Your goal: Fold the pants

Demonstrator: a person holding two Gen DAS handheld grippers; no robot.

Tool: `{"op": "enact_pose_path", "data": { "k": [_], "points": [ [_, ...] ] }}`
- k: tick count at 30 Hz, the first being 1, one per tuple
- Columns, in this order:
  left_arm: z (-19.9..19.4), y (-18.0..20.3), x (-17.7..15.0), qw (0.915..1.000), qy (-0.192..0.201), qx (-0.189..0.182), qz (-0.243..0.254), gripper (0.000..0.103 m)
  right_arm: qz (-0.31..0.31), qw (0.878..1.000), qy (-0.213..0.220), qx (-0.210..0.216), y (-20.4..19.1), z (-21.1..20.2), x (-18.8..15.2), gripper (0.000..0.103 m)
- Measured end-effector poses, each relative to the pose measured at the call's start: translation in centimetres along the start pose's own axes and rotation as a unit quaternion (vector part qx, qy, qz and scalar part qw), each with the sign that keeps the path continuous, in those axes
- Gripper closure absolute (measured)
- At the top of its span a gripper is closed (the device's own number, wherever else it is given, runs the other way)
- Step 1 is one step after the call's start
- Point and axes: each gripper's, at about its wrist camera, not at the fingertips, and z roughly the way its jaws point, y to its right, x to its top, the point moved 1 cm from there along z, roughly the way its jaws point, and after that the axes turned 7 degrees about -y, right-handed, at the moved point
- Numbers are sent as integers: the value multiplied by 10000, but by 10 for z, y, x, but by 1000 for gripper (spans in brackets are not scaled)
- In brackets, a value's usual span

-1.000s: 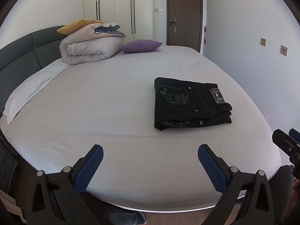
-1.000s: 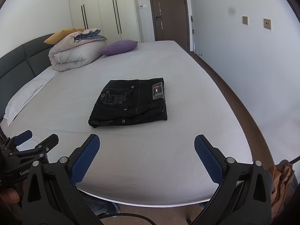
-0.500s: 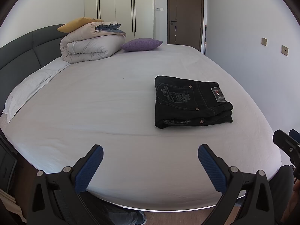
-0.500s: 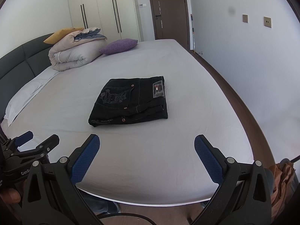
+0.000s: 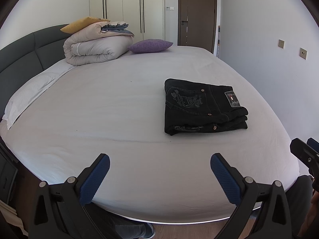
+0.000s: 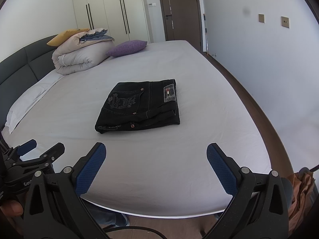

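Black jeans [image 5: 203, 107] lie folded in a compact stack on the white bed [image 5: 119, 103], back pocket embroidery and a waist label facing up. They also show in the right wrist view [image 6: 139, 105]. My left gripper [image 5: 159, 171] is open and empty above the bed's near edge, well short of the jeans and left of them. My right gripper [image 6: 156, 167] is open and empty, also near the bed's front edge. The left gripper shows at the left of the right wrist view [image 6: 39, 149].
A rolled duvet [image 5: 95, 43] with a yellow pillow [image 5: 81, 24] on top and a purple cushion [image 5: 149, 45] sit at the head of the bed. A white pillow [image 5: 30, 95] lies by the dark headboard [image 5: 18, 59]. Wardrobes and a brown door [image 5: 196, 14] stand behind.
Both views have tilted slightly; the jeans lie in the same place. Both grippers stay open and empty.
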Motion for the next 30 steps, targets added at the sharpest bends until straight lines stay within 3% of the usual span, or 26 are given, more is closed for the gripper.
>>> {"op": "enact_pose_path", "data": {
  "k": [30],
  "points": [
    [2, -2, -2, 10000, -25, -70, -44, 0, -27, 9999, -80, 88, -7, 6, -8, 0]
  ]
}}
